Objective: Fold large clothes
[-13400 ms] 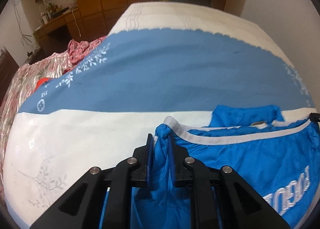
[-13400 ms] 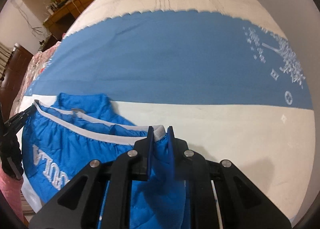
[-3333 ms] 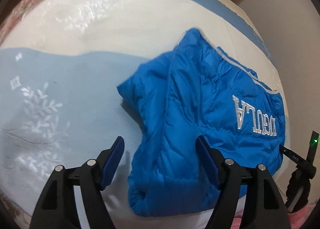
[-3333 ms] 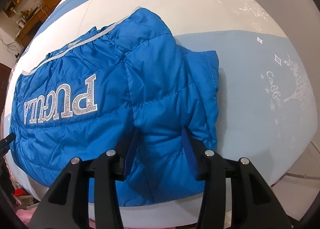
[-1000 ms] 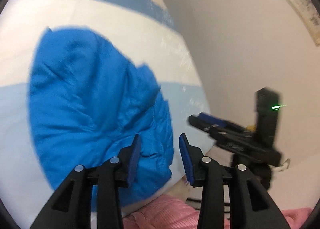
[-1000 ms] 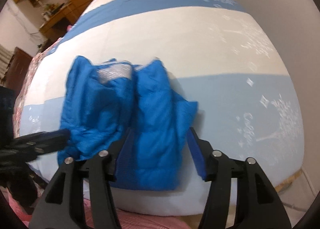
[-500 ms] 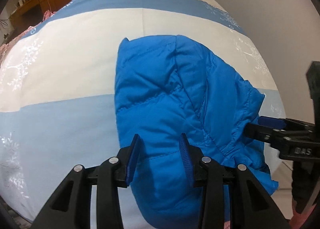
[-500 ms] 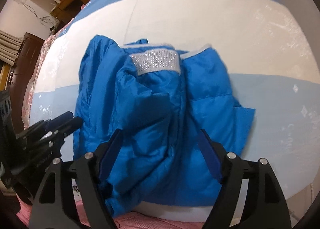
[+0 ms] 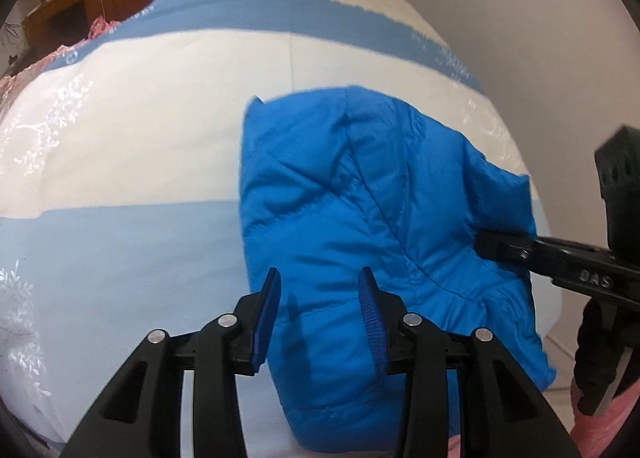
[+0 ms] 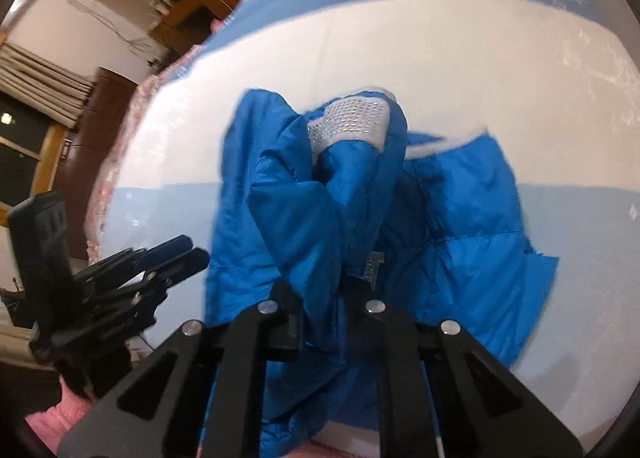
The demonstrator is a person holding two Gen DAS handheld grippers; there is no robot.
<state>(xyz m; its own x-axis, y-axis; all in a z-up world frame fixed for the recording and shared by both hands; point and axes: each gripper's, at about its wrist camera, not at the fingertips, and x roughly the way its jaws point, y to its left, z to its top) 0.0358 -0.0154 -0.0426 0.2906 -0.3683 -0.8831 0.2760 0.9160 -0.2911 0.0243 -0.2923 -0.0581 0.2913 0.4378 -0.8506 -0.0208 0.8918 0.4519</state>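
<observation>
The jacket (image 9: pixel 360 226) lies bunched on the bed (image 9: pixel 160 130), right of centre in the left wrist view, over the seam where the cover's white band meets the pale blue one. It is already gathered into a compact, thick bundle, sleeves and sides turned in, with the grey mesh collar (image 10: pixel 352 120) showing at the top in the right wrist view. The bundle looks lumpy and uneven, with a loose flap sticking out at the lower right, so the fold is well along but probably not finished: it likely needs one more fold or a tidy.

The right gripper (image 10: pixel 328 294) has just been closing its fingers, and they now pinch a ridge of jacket fabric near the bottom centre of its view. The left gripper (image 9: pixel 320 318) hangs above the bundle's near edge with fingers partly apart and grasping nothing; the fabric lies below them. A pink sleeve (image 10: pixel 68 414) shows at the lower left.
</observation>
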